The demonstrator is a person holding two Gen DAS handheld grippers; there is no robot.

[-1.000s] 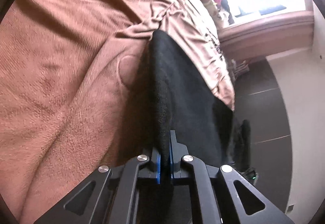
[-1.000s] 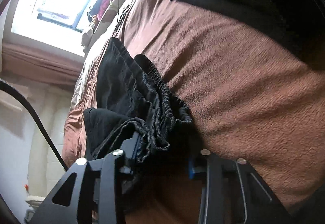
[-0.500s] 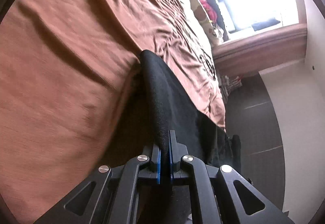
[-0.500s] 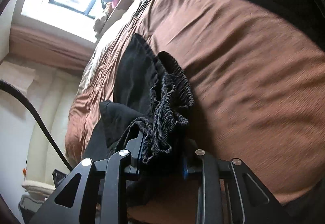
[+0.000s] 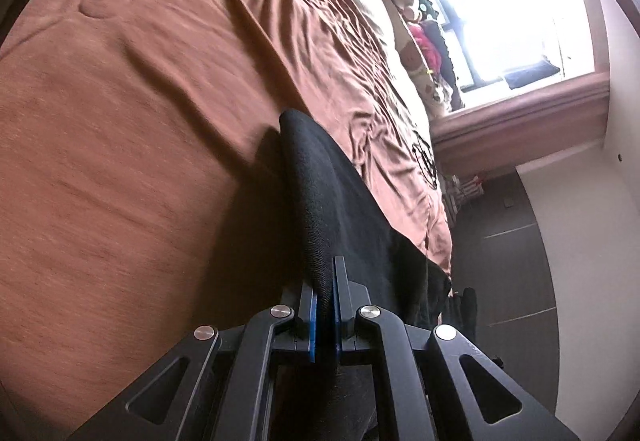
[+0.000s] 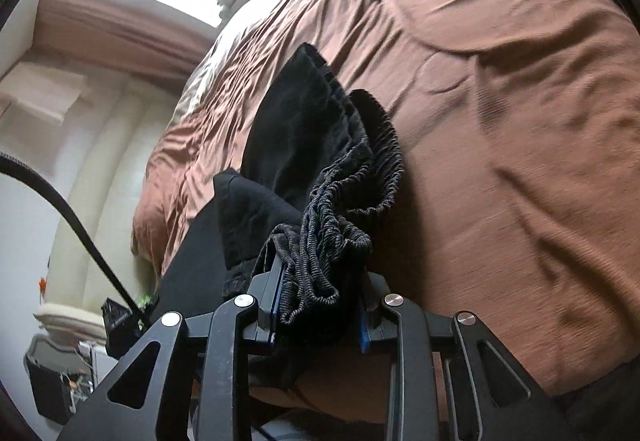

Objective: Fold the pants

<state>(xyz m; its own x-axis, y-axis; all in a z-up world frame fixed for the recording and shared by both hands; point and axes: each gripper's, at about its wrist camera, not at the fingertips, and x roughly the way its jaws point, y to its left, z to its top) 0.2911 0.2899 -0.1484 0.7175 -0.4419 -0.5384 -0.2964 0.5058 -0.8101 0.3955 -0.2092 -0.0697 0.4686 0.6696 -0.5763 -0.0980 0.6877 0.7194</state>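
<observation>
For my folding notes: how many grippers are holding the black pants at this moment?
2. The left gripper is shut on a smooth edge of the black pants. The right gripper clamps the bunched elastic waistband, above the brown bedspread.

Matt black knit pants (image 5: pixel 344 197) on a soft brown fleece blanket (image 5: pixel 132 145).

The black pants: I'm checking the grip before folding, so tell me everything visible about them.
The black pants are dark, finely woven fabric with a ribbed elastic waistband. The right tool is shut on the bunched waistband; the left tool pinches a smooth edge. They hang partly lifted over the brown bedspread, the far end touching it.
</observation>
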